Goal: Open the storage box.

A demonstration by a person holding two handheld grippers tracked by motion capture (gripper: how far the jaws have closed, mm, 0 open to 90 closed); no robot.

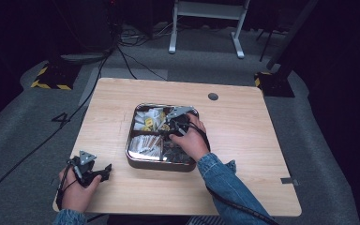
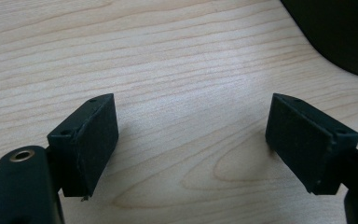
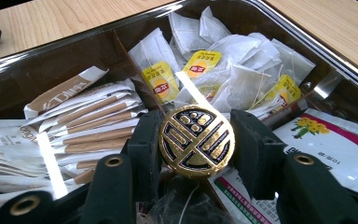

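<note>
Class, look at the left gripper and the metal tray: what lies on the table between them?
Nothing: in the high view, only bare wood of the table separates the left gripper from the tray.

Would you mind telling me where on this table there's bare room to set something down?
Bare wood lies right of the tray up to the table edge, behind it toward the round hole, and left of it above the left gripper. Inside the tray it is crowded: tea bags, sachets, and the right gripper shut on a gold knob.
</note>
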